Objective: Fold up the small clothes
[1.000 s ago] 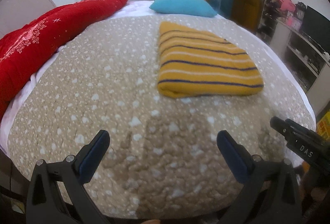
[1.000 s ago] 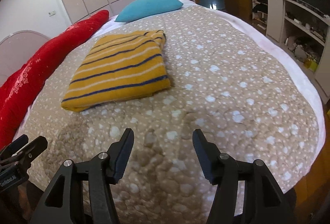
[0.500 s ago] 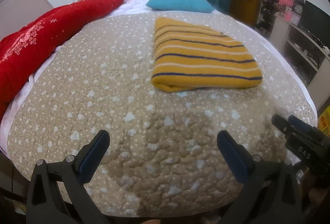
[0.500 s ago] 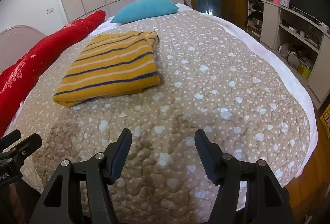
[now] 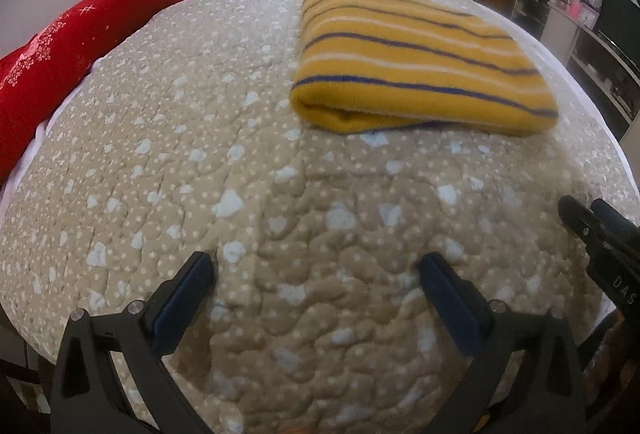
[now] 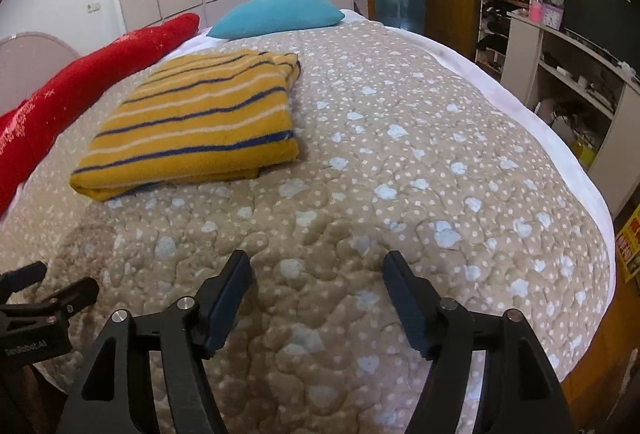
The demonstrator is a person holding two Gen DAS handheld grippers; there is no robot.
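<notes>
A yellow knit garment with blue and white stripes [image 5: 416,62] lies folded into a flat rectangle on the beige dotted bedspread [image 5: 240,194]. It also shows in the right wrist view [image 6: 200,126]. My left gripper [image 5: 316,266] is open and empty, low over the bedspread, short of the garment's near fold. My right gripper [image 6: 316,266] is open and empty, nearer the foot of the bed, with the garment ahead to its left. Each gripper shows at the edge of the other's view.
A red blanket roll [image 5: 80,42] lies along the left edge of the bed. A blue pillow [image 6: 276,14] sits at the head. Shelving with clutter [image 6: 568,66] stands to the right. The bed edge drops off at right [image 6: 592,194].
Both grippers have moved forward and lower toward the folded garment, which now looks larger and closer. Both stay open. The garment has not moved.
</notes>
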